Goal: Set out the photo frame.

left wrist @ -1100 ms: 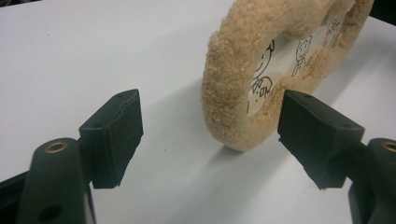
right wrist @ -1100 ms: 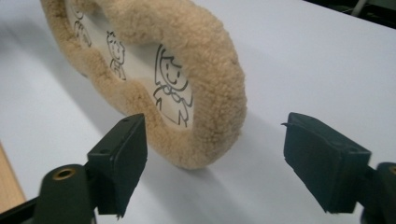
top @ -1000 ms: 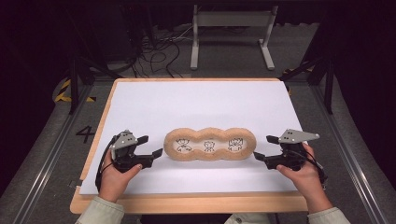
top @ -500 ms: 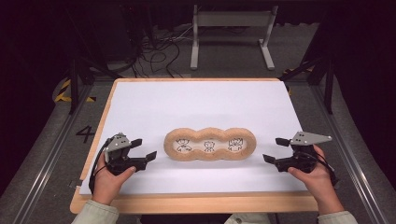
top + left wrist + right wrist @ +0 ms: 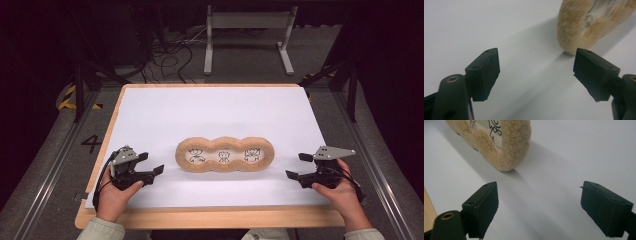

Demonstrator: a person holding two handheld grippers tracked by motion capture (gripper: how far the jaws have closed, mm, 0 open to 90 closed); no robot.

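the fluffy tan frame (image 5: 225, 154) is lying flat on the white sheet (image 5: 210, 112) of the counter (image 5: 210, 218), its small drawings too fine to read. left of the frame, the left hand-held gripper (image 5: 152, 163) is hovering with jaws apart, holding nothing. right of the frame, the right hand-held gripper (image 5: 298, 166) is also gaping, apart from it. cables (image 5: 165, 55) are lying on the floor beyond.
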